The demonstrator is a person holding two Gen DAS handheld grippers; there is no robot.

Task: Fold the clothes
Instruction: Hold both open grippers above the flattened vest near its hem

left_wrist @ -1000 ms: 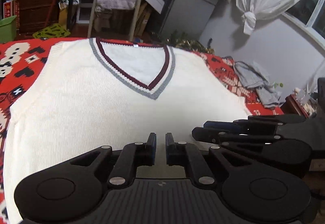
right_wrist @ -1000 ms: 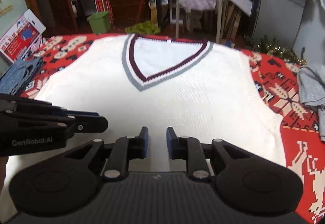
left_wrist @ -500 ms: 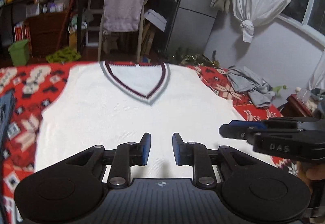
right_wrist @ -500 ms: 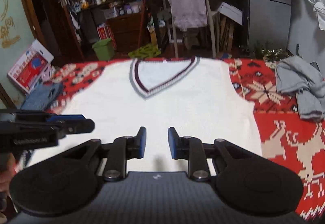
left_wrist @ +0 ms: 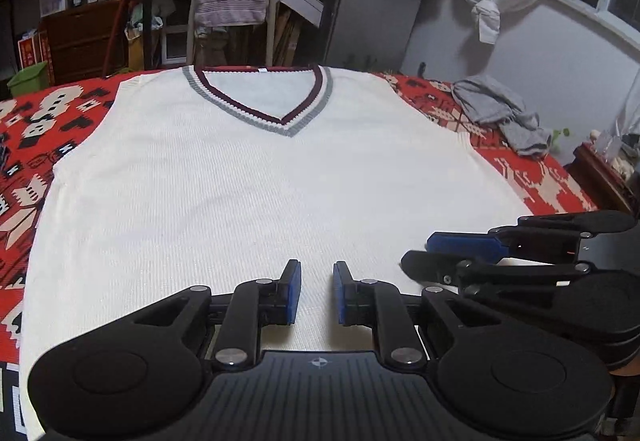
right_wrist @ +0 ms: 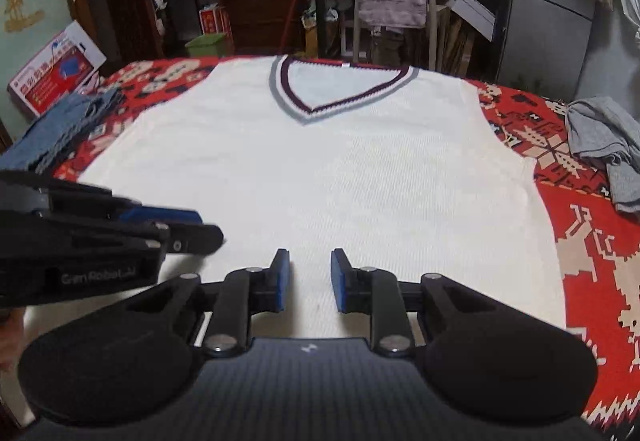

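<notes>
Left tool (left_wrist: 316, 291), bottom centre of the left wrist view: pads parted by a narrow gap, nothing between them, poised above the near hem of the vest (left_wrist: 260, 193). Right tool (right_wrist: 306, 279), bottom centre of the right wrist view: likewise parted and empty, over the same hem region. Each tool also appears side-on in the other's view, at lower right and lower left respectively; the two sit close together near the garment's midline.

The vest, white knit with a maroon-and-grey V-neck (right_wrist: 340, 97), lies spread flat and front-up in the centre of both frames, collar toward the top, on a red patterned cloth (right_wrist: 592, 249) covering the counter. No fold is visible in it. A crumpled grey garment (left_wrist: 500, 117) lies at right, well apart; a blue denim piece (right_wrist: 52, 129) lies at left.

Judged technique: a clean fold calls for the tools to spread apart toward matching points on one edge, pinch only the knit and not the cloth beneath, lift evenly, and carry the edge over parallel to the opposite edge, since loose knit stretches and skews under uneven pull.
</notes>
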